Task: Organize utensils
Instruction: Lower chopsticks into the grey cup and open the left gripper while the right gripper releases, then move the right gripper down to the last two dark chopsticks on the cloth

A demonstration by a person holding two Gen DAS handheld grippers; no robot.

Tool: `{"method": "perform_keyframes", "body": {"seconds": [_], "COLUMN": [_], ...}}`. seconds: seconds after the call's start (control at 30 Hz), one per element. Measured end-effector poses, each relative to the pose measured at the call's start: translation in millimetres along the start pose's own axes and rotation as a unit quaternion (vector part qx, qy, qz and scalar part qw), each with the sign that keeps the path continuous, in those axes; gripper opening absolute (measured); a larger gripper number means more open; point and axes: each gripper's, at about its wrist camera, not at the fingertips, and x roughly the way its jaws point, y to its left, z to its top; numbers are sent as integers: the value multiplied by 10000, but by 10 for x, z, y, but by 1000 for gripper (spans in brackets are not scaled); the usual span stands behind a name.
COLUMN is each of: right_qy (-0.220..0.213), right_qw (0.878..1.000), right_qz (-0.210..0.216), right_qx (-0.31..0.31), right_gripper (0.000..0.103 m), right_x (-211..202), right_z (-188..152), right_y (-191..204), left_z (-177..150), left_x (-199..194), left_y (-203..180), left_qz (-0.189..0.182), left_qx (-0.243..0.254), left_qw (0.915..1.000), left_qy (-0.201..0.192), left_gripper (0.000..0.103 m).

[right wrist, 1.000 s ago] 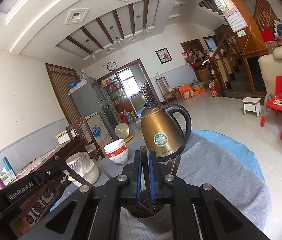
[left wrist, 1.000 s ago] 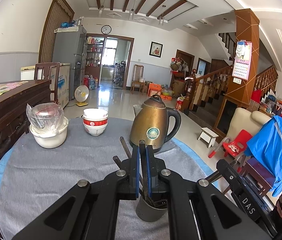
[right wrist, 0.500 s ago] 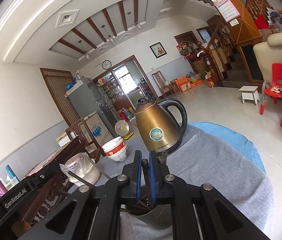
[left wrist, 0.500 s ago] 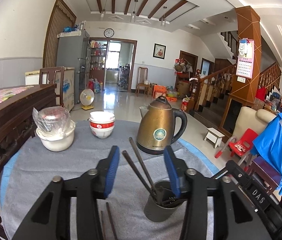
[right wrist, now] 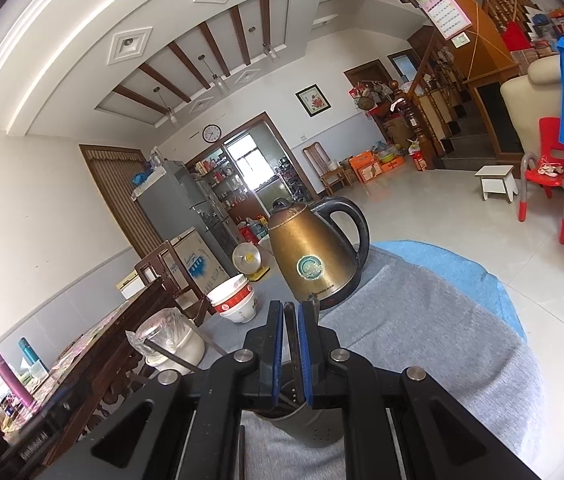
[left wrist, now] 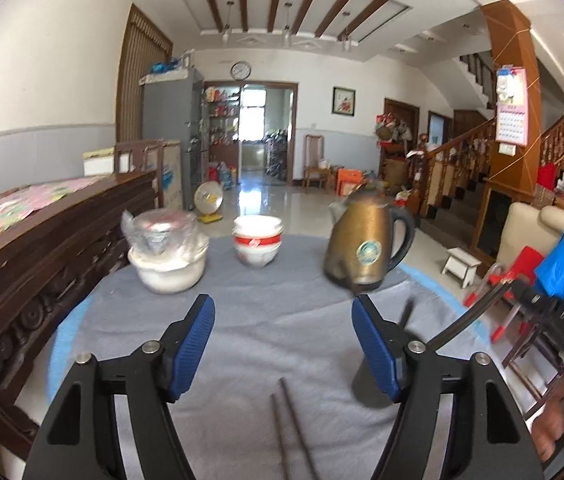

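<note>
Grey cloth covered the round worktop [left wrist: 265, 332]. Since a moment before, the left tool [left wrist: 284, 344] had let go of its sticks, spread wide and pulled back toward the near chopsticks [left wrist: 294, 432]. They were likely next. The right tool [right wrist: 290, 350] pinched the edge of the cup [right wrist: 306, 426], with chopsticks inside.

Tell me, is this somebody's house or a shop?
Most likely somebody's house, a big open living and dining room. A kettle and stacked bowls sit on a cloth-covered table, a fridge stands by the wall, and wooden stairs lead up.
</note>
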Motion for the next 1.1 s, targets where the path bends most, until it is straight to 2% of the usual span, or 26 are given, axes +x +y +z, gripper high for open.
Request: {"method": "perform_keyframes", "body": {"seconds": [0.17, 0.37, 0.77, 0.9, 1.1], "right_qy": [111, 488, 1690, 1901, 2124], "right_qw": [9997, 9972, 9798, 9737, 9690], "right_qz": [122, 270, 813, 1054, 1130], "right_qx": [-165, -507, -692, -679, -563], "right_gripper": [10, 10, 11, 11, 11], "right_x": [-65, -40, 301, 403, 594], "right_z": [-97, -312, -1001, -1205, -1391], "right_y": [48, 171, 316, 281, 176], "left_z": [-227, -463, -752, -830, -884], "left_x": [117, 242, 330, 374, 443], "left_y": [276, 489, 401, 393, 416], "left_qz": [149, 325, 598, 701, 813], "left_qx": [-228, -491, 104, 229, 235], "left_qw": [9983, 9932, 9878, 9853, 9821], "left_qy": [512, 1001, 1432, 1543, 1686], "left_gripper": [74, 74, 74, 75, 76]}}
